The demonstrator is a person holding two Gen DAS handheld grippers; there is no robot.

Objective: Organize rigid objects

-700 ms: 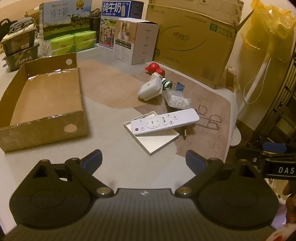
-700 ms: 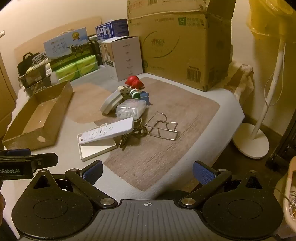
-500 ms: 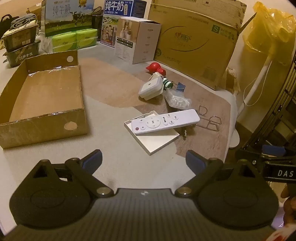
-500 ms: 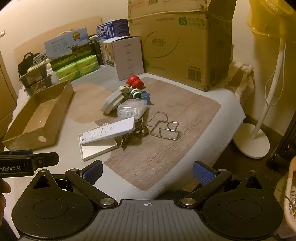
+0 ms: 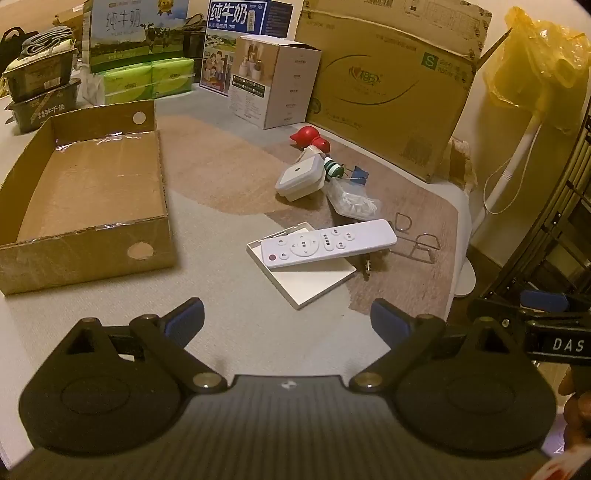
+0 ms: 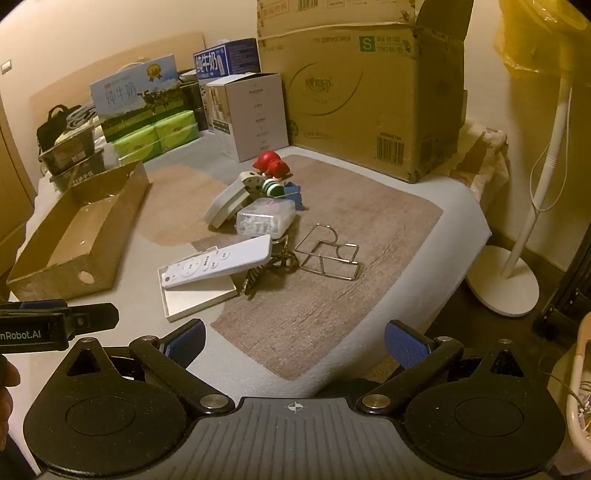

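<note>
A white remote (image 5: 327, 243) (image 6: 218, 260) lies across a flat white tray (image 5: 303, 275) (image 6: 195, 291) mid-table. Behind it sit a white adapter (image 5: 299, 177) (image 6: 227, 201), a clear plastic box (image 5: 352, 199) (image 6: 266, 219), a red toy (image 5: 310, 137) (image 6: 269, 164), a green-striped spool (image 5: 333, 170) (image 6: 273, 188), a blue clip (image 5: 358, 173) (image 6: 293, 192) and a wire rack (image 5: 417, 240) (image 6: 328, 253). An open cardboard box (image 5: 85, 199) (image 6: 77, 236) stands empty at the left. My left gripper (image 5: 286, 319) and right gripper (image 6: 293, 341) are open and empty, near the front edge.
A large carton (image 5: 384, 88) (image 6: 362, 96), a white carton (image 5: 275, 85), milk boxes (image 5: 136, 33) and green tissue packs (image 5: 147, 81) line the back. A fan stand (image 6: 509, 273) is off the table's right edge. Dark keys (image 6: 273, 266) lie by the remote.
My left gripper has edged forward and a little left, so the objects sit slightly closer. The right gripper has barely moved. Both stay open.
</note>
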